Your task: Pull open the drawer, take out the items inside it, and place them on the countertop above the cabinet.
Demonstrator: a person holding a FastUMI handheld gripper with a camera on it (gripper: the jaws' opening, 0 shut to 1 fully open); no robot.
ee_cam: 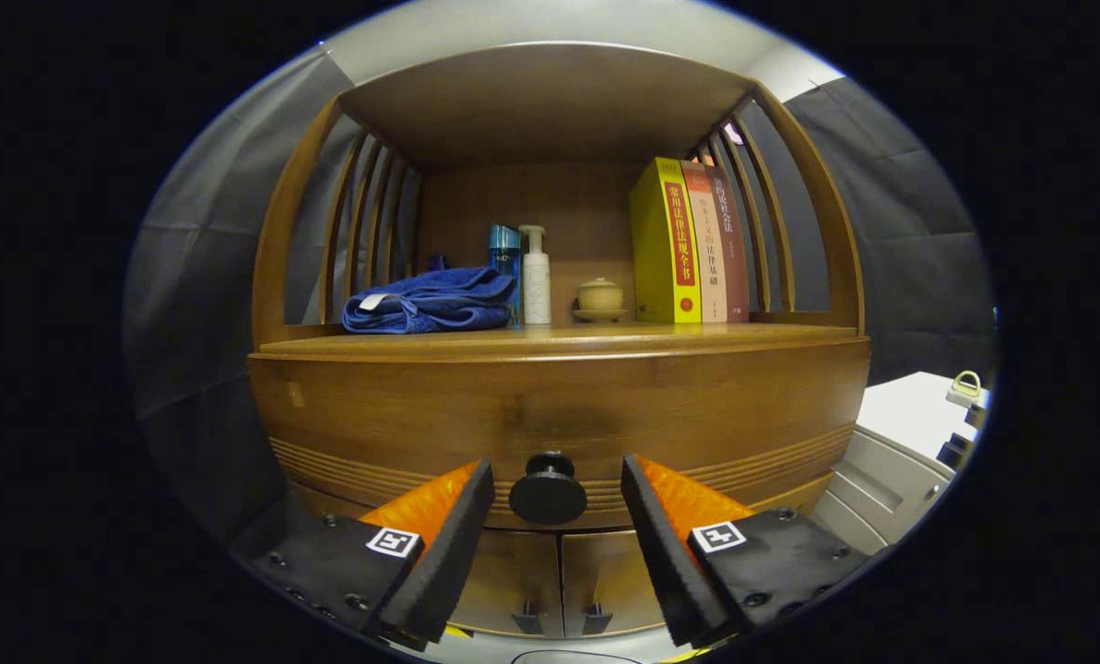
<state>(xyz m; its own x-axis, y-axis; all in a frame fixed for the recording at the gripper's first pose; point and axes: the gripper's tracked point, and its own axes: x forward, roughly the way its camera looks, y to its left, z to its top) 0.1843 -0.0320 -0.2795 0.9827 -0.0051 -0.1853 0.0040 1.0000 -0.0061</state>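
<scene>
You had the knob [548,489] between the open claw [557,489] fingers; on the counter [550,345] beyond, towel [430,301] left, bottles [535,275] middle, books [688,242] right.

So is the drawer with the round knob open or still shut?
Shut. The drawer front sits flush with the cabinet, and the knob lies untouched between the open gripper fingers.
</scene>
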